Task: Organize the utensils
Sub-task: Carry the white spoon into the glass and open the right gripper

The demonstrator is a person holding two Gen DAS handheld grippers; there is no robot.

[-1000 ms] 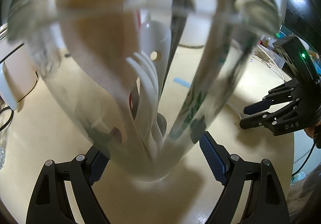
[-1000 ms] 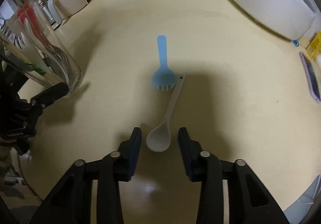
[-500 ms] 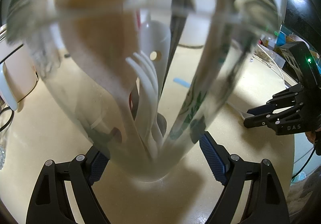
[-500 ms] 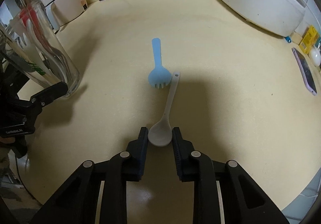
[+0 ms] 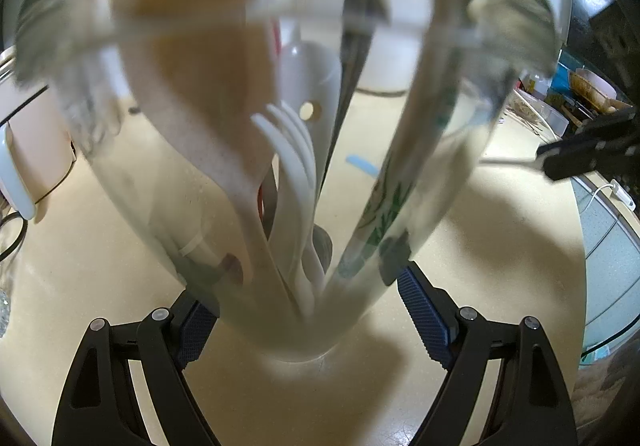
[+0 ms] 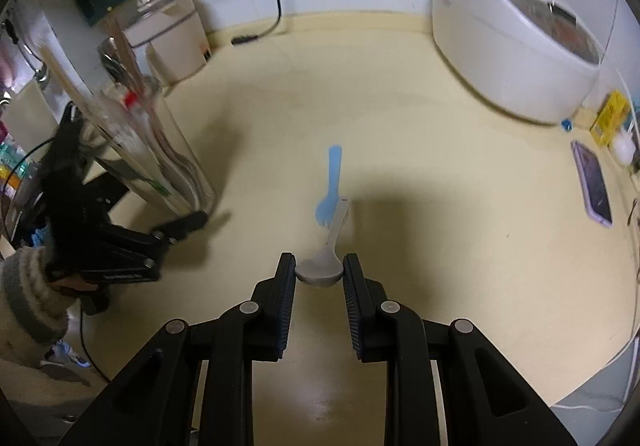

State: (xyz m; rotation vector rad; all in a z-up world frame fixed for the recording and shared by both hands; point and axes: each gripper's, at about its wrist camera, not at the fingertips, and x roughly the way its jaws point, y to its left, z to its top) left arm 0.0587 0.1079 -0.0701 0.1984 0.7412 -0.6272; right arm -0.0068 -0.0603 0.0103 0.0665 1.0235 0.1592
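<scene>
Left wrist view: left tongs (image 5: pixel 308 310) clamp the tall clear glass tumbler (image 5: pixel 280 174) of utensils standing on the cream worktop (image 5: pixel 500 246); contents blurred, hard to identify. Right wrist view: right tongs (image 6: pixel 319 278) pinch the grey plastic spoon (image 6: pixel 324 266) by its bowl above the worktop, beside the blue plastic fork (image 6: pixel 330 186); the rounded bowl could slip out.

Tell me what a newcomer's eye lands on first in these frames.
The tall clear glass packed with utensils fills the left wrist view, standing on the beige counter between the left gripper fingers. In the right wrist view, the right gripper is shut on the bowl of a grey spoon, with a blue fork lying flat just beyond it.
</scene>
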